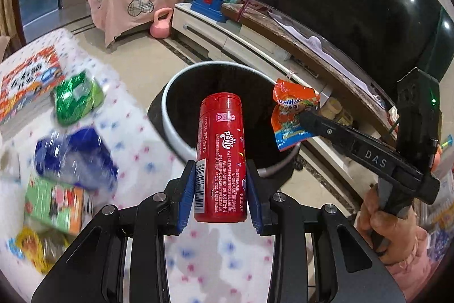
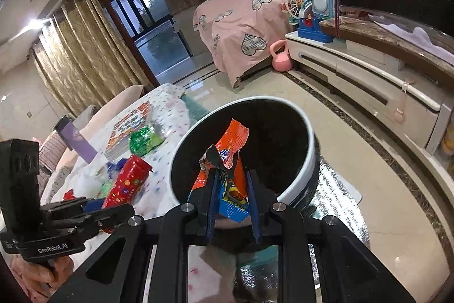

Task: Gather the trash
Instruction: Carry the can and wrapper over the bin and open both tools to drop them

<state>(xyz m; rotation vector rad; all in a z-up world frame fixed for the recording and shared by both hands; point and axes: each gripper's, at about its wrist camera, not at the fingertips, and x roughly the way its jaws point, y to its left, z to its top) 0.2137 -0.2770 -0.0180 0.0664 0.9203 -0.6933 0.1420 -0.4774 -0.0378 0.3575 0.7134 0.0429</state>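
glossy beige floor (image 2: 283, 93), living room, dotted white tablecloth (image 1: 136, 115) at left. black bin (image 1: 181, 138) with pale rim just off the table edge. left gripper (image 1: 221, 189) clamped on red candy tube (image 1: 220, 149), held before the bin mouth. right gripper (image 2: 231, 189) pinched tight on orange snack wrapper (image 2: 232, 138), over the bin. green packet (image 1: 76, 98), blue wrapper (image 1: 76, 155), boxes left on the cloth, blurred. bin's inside too dark to read.

R fingers (image 2: 232, 189) pinch wrapper (image 2: 231, 158) over bin (image 2: 309, 161).
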